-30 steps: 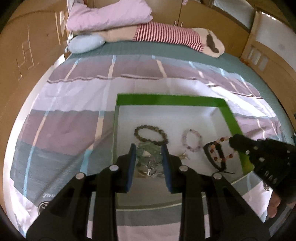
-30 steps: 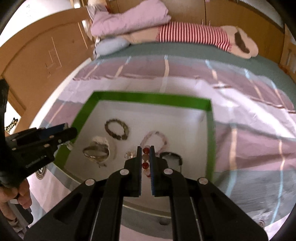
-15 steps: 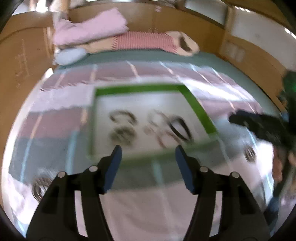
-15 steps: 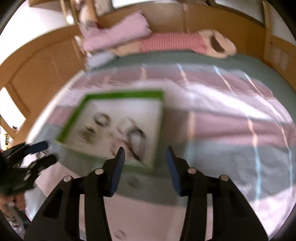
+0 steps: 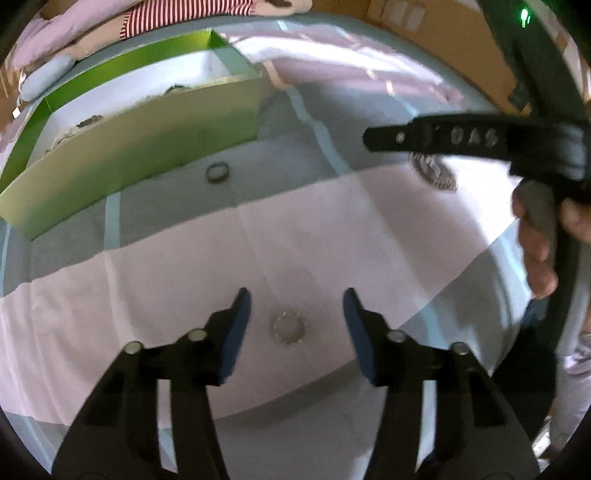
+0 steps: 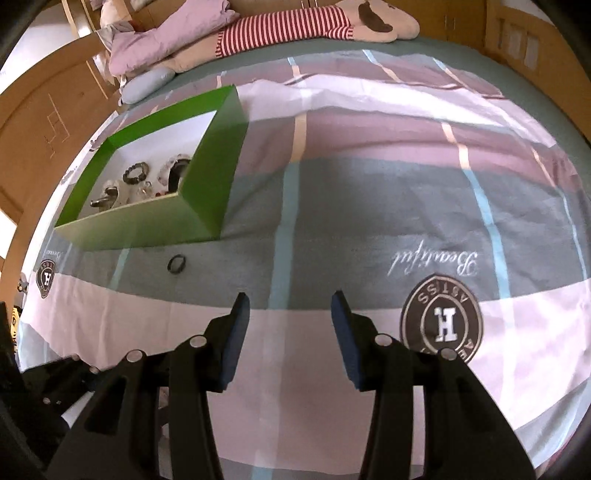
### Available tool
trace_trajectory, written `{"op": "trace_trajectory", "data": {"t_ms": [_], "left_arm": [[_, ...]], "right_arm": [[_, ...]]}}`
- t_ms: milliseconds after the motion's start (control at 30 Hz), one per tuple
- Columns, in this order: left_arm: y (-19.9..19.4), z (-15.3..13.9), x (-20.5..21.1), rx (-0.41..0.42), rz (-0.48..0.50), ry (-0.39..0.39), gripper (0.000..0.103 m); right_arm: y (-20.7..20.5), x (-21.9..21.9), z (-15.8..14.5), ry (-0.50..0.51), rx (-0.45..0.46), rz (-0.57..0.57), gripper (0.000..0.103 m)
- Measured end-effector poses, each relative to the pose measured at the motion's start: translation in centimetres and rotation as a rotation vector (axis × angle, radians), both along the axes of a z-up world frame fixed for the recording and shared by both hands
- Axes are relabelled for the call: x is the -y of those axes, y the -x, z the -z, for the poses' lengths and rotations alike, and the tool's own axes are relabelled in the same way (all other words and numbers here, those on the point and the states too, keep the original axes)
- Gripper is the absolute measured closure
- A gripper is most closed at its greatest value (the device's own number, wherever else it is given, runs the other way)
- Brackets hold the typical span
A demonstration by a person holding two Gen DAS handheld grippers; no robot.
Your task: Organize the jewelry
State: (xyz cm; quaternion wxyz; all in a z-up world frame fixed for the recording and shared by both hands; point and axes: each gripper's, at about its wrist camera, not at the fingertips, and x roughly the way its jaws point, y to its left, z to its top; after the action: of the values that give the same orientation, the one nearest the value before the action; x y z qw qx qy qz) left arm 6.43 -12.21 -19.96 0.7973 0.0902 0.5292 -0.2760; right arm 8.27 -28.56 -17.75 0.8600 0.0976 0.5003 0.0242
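Observation:
A green box (image 6: 207,192) with a white inside lies on the bed and holds several bracelets (image 6: 136,171); it also shows in the left wrist view (image 5: 147,136). A dark ring (image 5: 218,172) lies on the bedspread just in front of the box, also in the right wrist view (image 6: 176,264). A pale beaded bracelet (image 5: 290,328) lies on the white stripe between the fingers of my open left gripper (image 5: 296,317). My right gripper (image 6: 288,325) is open and empty above the bedspread; it also shows at right in the left wrist view (image 5: 369,139).
A striped bedspread with round logo patches (image 6: 441,318) covers the bed. Pillows and a striped plush toy (image 6: 280,27) lie at the head. Wooden bed frame and wardrobe (image 6: 44,110) surround the bed. A hand (image 5: 535,236) holds the right gripper.
Both grippers have opened and pulled back from the box. The red beaded bracelet has left the right gripper. The left gripper now hovers low over a pale bracelet on the bedspread.

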Motion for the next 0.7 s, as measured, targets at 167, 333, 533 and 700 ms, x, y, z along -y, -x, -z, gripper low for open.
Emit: {"op": "trace_trajectory", "data": {"t_ms": [167,333,533,700], "left_arm": [[-0.3,0.7,-2.0,0.022,-0.061,-0.058,0.082],[-2.9,-0.3,-7.0,0.066,-0.207,-0.082,0.082],[-4.8,-2.1,-12.2,0.099,-0.318,-0.047,0.062],[-4.3,-2.1,-12.7,0.097,-0.32,-0.025,0.057]], "right_arm": [[-1.1,-3.2,1.1,-0.016,-0.003,-0.06,0.058],[-3.5,-8.7,1.9,0.002,-0.002,-0.157,0.058],[-6.6,-12.8,3.6,0.084,-0.018,-0.189,0.058],[-5.2,-13.3,3.6,0.098,-0.017,-0.237,0.083]]}}
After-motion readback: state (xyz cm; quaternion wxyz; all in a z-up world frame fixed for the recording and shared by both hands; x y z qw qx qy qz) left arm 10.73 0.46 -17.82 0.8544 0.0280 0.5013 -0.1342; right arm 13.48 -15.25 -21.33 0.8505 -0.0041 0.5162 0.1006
